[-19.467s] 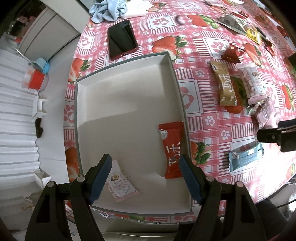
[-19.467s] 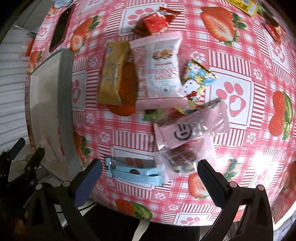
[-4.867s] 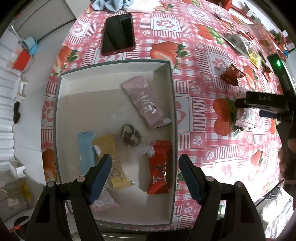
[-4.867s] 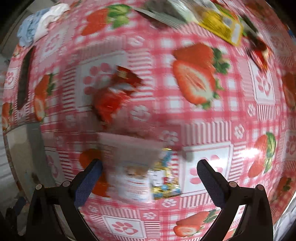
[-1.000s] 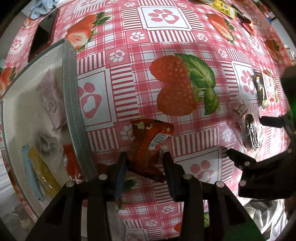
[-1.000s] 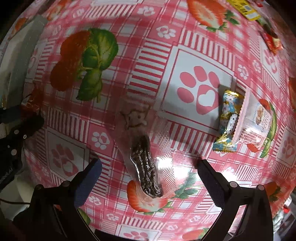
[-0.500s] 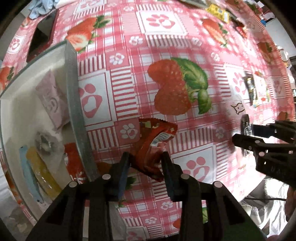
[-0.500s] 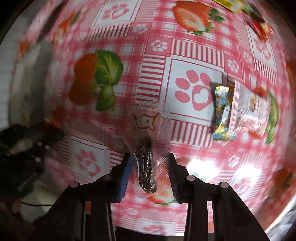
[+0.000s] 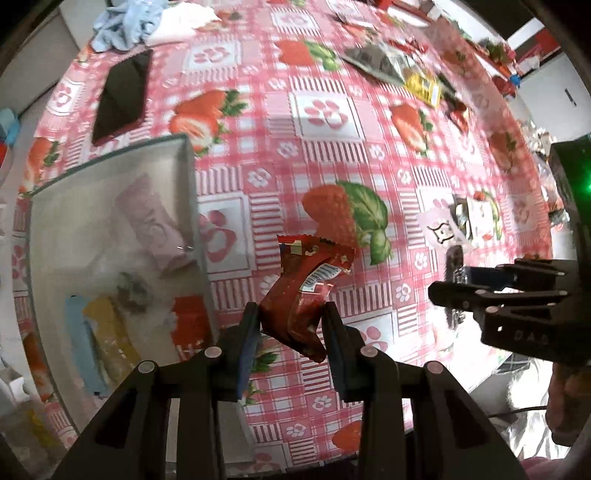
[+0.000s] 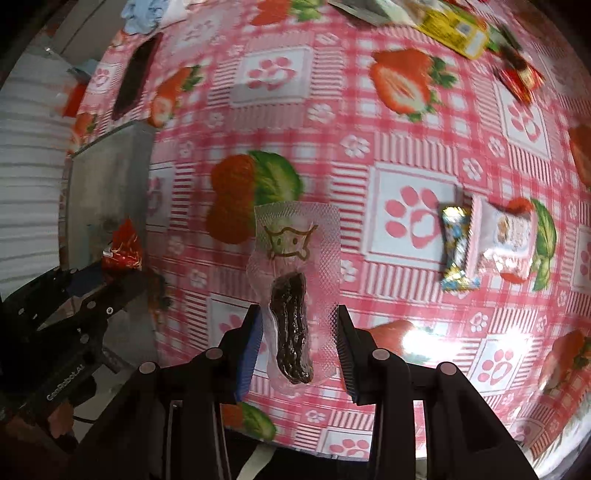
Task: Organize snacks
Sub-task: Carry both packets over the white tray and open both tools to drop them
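Observation:
My left gripper (image 9: 291,325) is shut on a red snack packet (image 9: 306,288) and holds it above the tablecloth, just right of the grey-rimmed white box (image 9: 192,206). The box holds several snacks, among them a pink packet (image 9: 151,225) and a yellow one (image 9: 107,332). My right gripper (image 10: 299,343) is shut on a clear packet with a dark snack (image 10: 291,317) and holds it off the table. The right gripper also shows at the right of the left wrist view (image 9: 458,291). The left gripper shows at the left of the right wrist view (image 10: 110,280).
A colourful small packet (image 10: 456,247) and a pink-white packet (image 10: 506,240) lie on the strawberry tablecloth to the right. A black phone (image 9: 123,94) lies beyond the box. A blue cloth (image 9: 122,22) and more packets (image 9: 421,83) lie at the far side.
Both grippers have lifted their packets off the table. The left gripper has risen and swung back so the box is in fuller view. The right gripper has risen with the clear packet.

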A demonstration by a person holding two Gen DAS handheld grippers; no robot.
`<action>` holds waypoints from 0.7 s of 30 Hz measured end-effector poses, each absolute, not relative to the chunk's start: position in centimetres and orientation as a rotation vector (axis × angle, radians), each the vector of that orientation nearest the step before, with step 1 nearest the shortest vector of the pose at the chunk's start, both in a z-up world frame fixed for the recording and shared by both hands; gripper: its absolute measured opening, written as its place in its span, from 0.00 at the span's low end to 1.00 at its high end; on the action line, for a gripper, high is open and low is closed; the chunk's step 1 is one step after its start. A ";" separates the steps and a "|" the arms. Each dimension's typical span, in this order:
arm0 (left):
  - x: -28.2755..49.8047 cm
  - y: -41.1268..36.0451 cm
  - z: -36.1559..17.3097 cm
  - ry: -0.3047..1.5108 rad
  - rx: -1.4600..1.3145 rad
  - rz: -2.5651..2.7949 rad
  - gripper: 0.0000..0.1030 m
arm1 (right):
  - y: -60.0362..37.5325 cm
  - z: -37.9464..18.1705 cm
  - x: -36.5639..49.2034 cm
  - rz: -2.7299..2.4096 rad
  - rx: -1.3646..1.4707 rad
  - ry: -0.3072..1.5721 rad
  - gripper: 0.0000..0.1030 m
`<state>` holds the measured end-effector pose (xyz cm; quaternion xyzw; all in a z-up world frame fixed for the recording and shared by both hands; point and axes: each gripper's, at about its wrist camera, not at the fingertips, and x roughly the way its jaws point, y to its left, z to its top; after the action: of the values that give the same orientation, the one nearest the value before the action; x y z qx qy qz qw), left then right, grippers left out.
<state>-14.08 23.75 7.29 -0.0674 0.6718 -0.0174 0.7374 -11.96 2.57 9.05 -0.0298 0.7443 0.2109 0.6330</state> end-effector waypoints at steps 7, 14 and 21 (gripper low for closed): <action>-15.0 26.9 8.3 1.428 -0.199 0.050 0.36 | 7.5 9.6 -10.7 0.559 -0.119 1.673 0.39; -16.7 30.6 8.4 1.411 -0.247 0.146 0.36 | 13.0 8.1 -10.0 0.642 -0.187 1.649 0.39; -18.1 35.0 8.3 1.400 -0.286 0.238 0.36 | 18.6 8.2 -9.6 0.714 -0.224 1.635 0.39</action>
<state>-18.12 35.00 8.27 -0.1308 0.6406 0.1088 0.7488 -9.64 18.60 8.21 -0.0977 0.7118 0.3107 0.6223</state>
